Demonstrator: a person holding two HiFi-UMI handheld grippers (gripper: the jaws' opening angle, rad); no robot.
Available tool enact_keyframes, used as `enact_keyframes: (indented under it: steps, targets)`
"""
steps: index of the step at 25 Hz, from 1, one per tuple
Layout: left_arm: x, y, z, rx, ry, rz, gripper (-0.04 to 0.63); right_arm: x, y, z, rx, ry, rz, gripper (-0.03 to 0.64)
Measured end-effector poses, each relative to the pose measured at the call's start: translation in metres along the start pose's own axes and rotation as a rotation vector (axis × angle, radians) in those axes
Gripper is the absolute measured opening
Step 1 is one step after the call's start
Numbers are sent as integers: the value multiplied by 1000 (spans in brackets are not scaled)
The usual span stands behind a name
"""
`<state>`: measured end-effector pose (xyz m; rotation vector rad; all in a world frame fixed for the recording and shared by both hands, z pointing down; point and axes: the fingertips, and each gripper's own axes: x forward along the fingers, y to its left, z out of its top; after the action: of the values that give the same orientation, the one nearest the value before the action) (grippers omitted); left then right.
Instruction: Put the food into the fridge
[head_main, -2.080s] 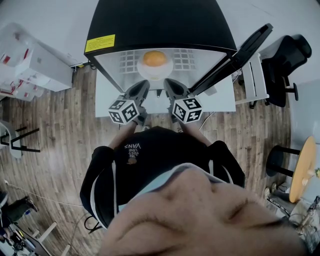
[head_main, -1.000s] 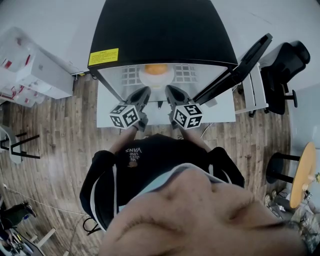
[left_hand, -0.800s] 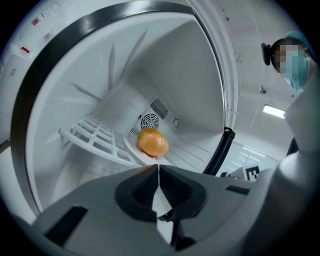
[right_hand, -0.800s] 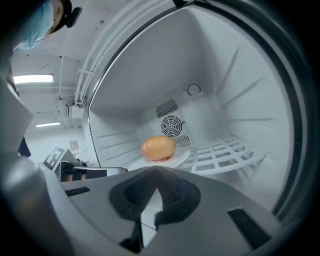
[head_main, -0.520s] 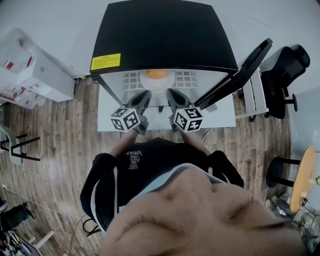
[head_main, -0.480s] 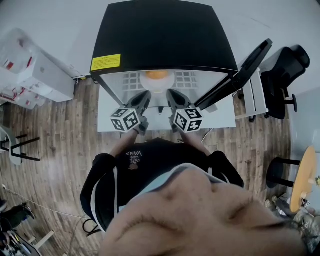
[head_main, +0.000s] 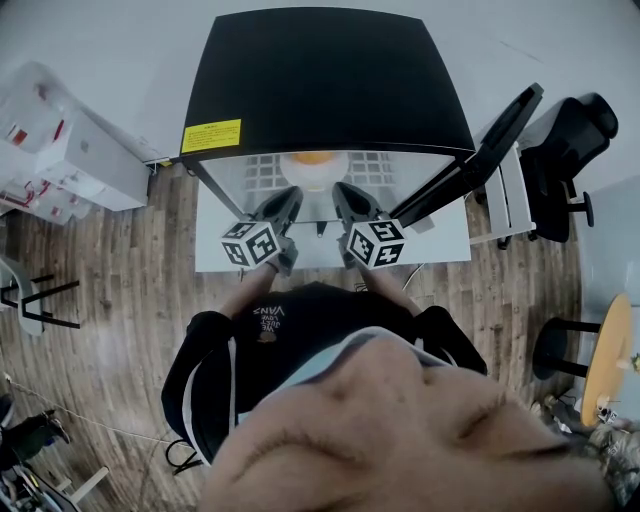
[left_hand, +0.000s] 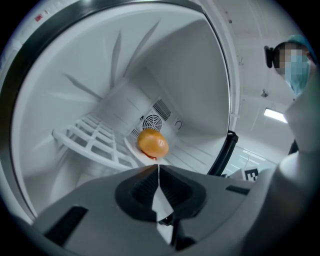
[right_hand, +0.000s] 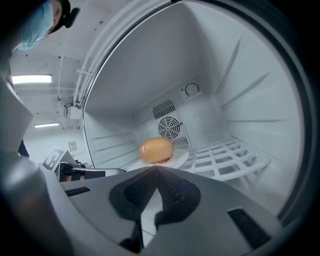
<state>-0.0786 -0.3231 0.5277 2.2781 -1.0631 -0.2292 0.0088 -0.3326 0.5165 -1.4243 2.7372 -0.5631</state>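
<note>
You hold your left gripper (head_main: 287, 200) and right gripper (head_main: 347, 196) side by side before the open black fridge (head_main: 330, 80), with the orange food (head_main: 315, 157) on a white plate (head_main: 316, 177) inside.

Golden-orange food (left_hand: 152, 143), white plate (right_hand: 180, 157), black fridge (head_main: 330, 80) with yellow label (head_main: 211, 136), white wire shelf (left_hand: 95, 140)

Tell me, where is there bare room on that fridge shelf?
The wire shelf is bare left and right of the plate, up to the fridge walls. The middle is taken: the plate carries round orange food.
</note>
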Motion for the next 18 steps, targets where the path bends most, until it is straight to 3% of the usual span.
enact_keyframes:
  steps: [18]
  targets:
    - [7,6,5,-28,-8,-6,21,9,-1,5,-11,-6,-2,12]
